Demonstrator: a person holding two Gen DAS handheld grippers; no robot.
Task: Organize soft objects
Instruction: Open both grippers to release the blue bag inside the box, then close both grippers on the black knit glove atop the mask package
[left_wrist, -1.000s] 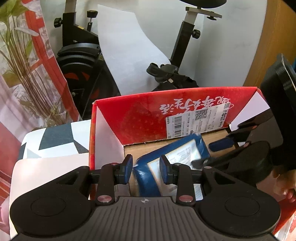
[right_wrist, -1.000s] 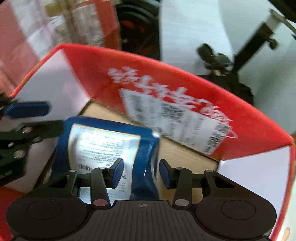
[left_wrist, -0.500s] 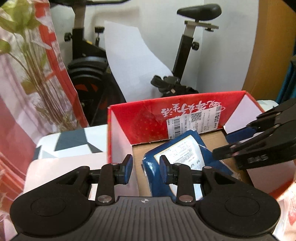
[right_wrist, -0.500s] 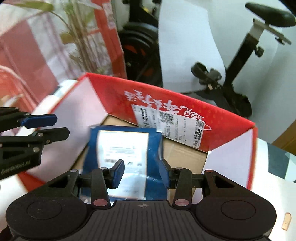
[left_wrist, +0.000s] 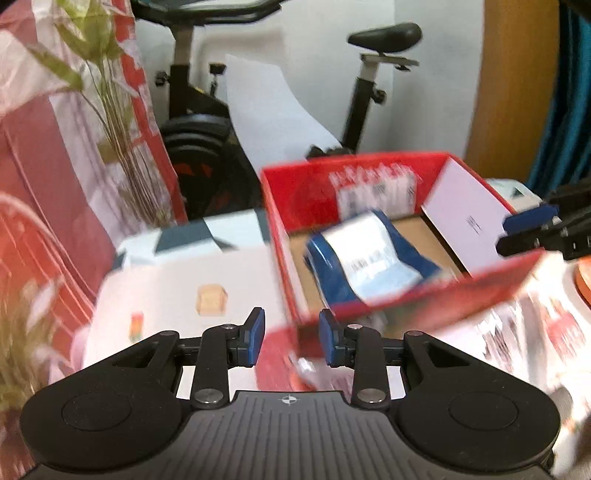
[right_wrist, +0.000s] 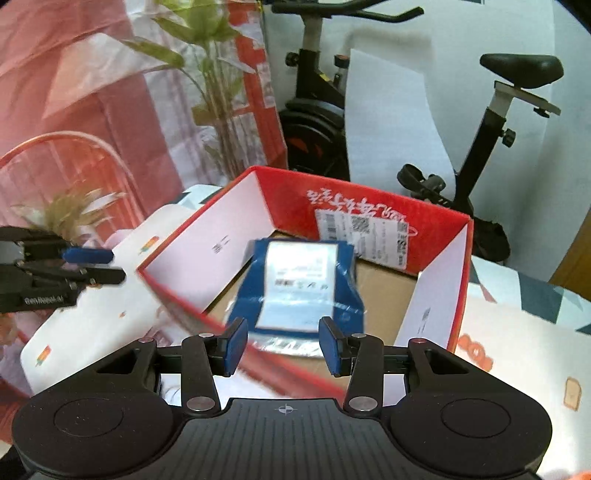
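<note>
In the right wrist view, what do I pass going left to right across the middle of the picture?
Left gripper → white left inner wall of the red box → blue packet with a white label lying in the box → white right inner wall → patterned tablecloth.

An open cardboard box (right_wrist: 439, 295) sits on a table (right_wrist: 517, 332), with a soft packet (right_wrist: 299, 284) lying inside on the box floor, nearer the left wall in the right wrist view. A shipping label (right_wrist: 364, 236) is stuck on the inside of the far wall, behind the packet. Behind the box stands an exercise bike (right_wrist: 495, 155), a leaning sheet (right_wrist: 391, 122) in front of it, with a plant (right_wrist: 214, 92) to the left. The left gripper (right_wrist: 92, 264) is left of the box, the right gripper (left_wrist: 532, 229) at its right, both outside it.
</note>
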